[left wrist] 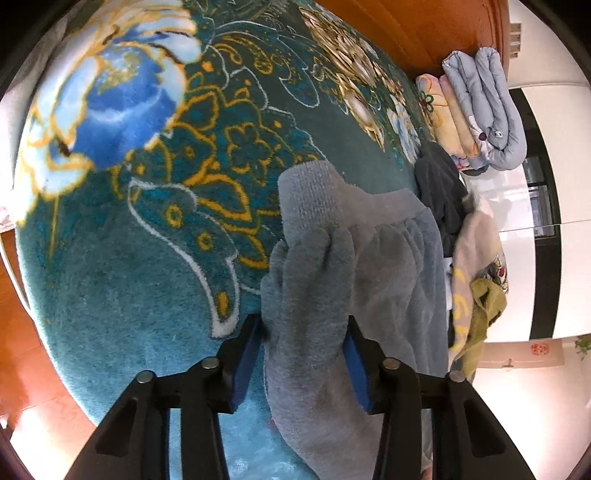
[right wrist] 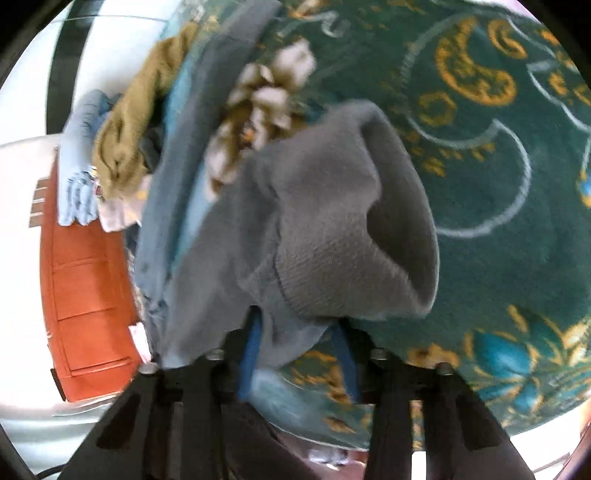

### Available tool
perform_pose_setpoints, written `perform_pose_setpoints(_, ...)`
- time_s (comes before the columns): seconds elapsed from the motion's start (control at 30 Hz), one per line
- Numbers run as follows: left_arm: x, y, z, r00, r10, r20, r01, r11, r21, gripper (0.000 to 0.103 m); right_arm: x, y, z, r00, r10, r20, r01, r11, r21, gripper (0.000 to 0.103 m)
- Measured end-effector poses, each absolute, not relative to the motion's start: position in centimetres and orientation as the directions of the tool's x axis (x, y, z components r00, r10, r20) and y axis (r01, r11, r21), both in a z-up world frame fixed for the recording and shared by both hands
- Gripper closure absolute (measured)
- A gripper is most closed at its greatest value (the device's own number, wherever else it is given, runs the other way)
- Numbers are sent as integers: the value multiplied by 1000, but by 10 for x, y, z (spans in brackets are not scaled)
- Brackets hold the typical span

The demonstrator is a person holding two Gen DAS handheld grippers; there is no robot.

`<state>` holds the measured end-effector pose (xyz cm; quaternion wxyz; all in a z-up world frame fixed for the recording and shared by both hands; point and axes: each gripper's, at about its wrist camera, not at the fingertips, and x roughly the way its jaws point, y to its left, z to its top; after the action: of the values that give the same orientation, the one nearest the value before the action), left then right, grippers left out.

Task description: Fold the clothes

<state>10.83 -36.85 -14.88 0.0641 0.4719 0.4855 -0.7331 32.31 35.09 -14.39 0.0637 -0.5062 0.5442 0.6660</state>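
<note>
I have the grey garment (left wrist: 317, 280) pinched in both hands, over a bed spread with a teal flowered blanket (left wrist: 122, 258). My left gripper (left wrist: 301, 363) has its jaws closed on a thick bunch of the fleecy cloth; the blue pads (left wrist: 245, 365) press it from either side, and the fabric runs forward from them to a ribbed cuff (left wrist: 306, 195) lying on the blanket. I hold it there, I judge, so this end stays anchored while the other end is carried over.

My right gripper (right wrist: 297, 356) grips the same garment near another ribbed cuff (right wrist: 354, 229), whose opening gapes toward the camera. That view is smeared, so I cannot say for certain how much cloth sits between the jaws, but the fabric does hang straight out of them, and I take it as gripped. The rest of the garment trails off to the left across the blanket, not yet squared up.

The fold looks barely begun: the cloth is lumpy and doubled only where I bunch it. Beyond it lies a heap of unsorted clothes (left wrist: 476, 280), an olive piece (right wrist: 144, 122) among them, and further back a stack of folded bedding (left wrist: 480, 110) by an orange wooden headboard (left wrist: 413, 33). Keeping the grey piece on bare blanket gives me room to lay it flat.
</note>
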Motion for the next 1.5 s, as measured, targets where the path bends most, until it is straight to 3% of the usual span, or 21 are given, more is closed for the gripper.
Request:
perform_pose_setpoints(0.03, 109, -367, -148, -543, 356, -761, 560, -521, -644, 75, 320, 350, -140, -487, -452, -747, -628, -413, 659, 94)
perform_pose_setpoints(0.07, 109, -366, -146, -540, 347, -767, 569, -522, -636, 79, 318, 349, -135, -495, -438, -751, -620, -427, 658, 96)
perform_pose_setpoints(0.13, 109, -364, -143, -534, 329, -779, 584, -523, -621, 86, 312, 349, -126, -509, -416, -753, -610, -443, 657, 98)
perform_pose_setpoints(0.3, 115, -356, -113, -541, 271, -796, 580, -566, -586, 90, 294, 362, -95, -570, -387, -725, -569, -451, 688, 101)
perform_pose_setpoints(0.43, 138, -350, -77, -578, 265, -772, 521, -608, -599, 90, 303, 374, -52, -588, -416, -694, -523, -460, 718, 102)
perform_pose_setpoints(0.6, 135, -346, -78, -521, 319, -791, 559, -573, -599, 90, 308, 391, -23, -595, -418, -686, -486, -494, 722, 102)
perform_pose_setpoints(0.73, 107, -334, -58, -535, 377, -756, 553, -521, -650, 90, 279, 414, -21, -631, -407, -661, -493, -447, 746, 102)
perform_pose_setpoints(0.87, 61, -316, -41, -477, 391, -787, 562, -552, -616, 89, 232, 440, -15, -579, -413, -703, -539, -454, 710, 102)
perform_pose_setpoints(1.17, -48, -295, -83, -406, 443, -800, 674, -446, -589, 87, 115, 493, -55, -490, -409, -769, -644, -425, 636, 102)
perform_pose_setpoints(1.37, -89, -292, -105, -440, 391, -808, 636, -500, -588, 86, 76, 508, -87, -458, -369, -809, -693, -423, 584, 101)
perform_pose_setpoints(1.5, -94, -294, -109, -466, 407, -786, 591, -518, -618, 80, 63, 507, -96, -459, -340, -821, -686, -451, 571, 101)
